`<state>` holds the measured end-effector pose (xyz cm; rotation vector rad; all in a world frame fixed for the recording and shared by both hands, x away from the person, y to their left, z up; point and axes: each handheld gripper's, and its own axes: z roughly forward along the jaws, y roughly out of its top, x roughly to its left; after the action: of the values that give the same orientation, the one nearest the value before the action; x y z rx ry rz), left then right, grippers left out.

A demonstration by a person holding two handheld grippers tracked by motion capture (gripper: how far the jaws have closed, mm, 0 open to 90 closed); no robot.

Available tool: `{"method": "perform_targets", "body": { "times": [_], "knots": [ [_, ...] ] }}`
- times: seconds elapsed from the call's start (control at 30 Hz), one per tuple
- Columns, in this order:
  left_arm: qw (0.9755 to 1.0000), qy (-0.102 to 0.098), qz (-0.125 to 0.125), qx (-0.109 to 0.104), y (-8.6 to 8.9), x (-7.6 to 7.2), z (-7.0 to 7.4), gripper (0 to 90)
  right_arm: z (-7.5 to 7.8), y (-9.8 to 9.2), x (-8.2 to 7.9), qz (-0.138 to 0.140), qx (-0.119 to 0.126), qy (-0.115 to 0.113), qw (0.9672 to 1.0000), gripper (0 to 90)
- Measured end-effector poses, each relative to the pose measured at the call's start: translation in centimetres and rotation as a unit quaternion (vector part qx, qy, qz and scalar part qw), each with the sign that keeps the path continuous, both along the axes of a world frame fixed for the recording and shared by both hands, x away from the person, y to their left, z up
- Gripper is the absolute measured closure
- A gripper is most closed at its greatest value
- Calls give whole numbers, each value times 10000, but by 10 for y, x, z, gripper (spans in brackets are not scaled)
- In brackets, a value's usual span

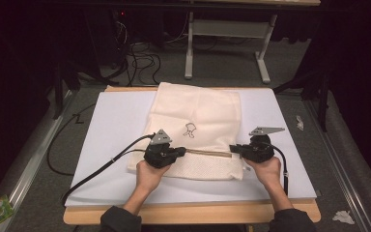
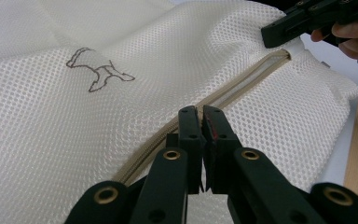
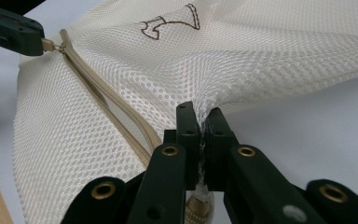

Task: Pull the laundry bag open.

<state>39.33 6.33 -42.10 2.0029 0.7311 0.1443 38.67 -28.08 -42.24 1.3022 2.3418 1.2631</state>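
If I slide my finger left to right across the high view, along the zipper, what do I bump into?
Black cable → left gripper → zipper on the mesh bag → right gripper → bare white table mat.

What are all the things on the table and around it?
mesh bag: one, cream, flat on the board, mid-table
zipper: one, beige, along the bag's near part
animal outline: one, dark, on the bag's middle
board: one, white, covers the wooden table
table: one, light wood, its near edge showing
cables: several, black, on the floor beyond
left gripper: one, black, shut on the zipper pull
right gripper: one, black, shut on the mesh bag's corner
hands: two, each holding a gripper
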Motion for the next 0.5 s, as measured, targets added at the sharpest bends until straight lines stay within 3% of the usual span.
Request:
{"method": "perform_targets", "body": {
  "times": [0.27, 0.5],
  "knots": [
    [9999, -100, 26, 93, 3, -2, 2, 873, 0, 1, 0, 15, -22, 1, 10000, 889],
    [10000, -23, 10, 60, 11, 1, 6, 873, 2, 1, 3, 52, -65, -30, 10000, 889]
  ]
}}
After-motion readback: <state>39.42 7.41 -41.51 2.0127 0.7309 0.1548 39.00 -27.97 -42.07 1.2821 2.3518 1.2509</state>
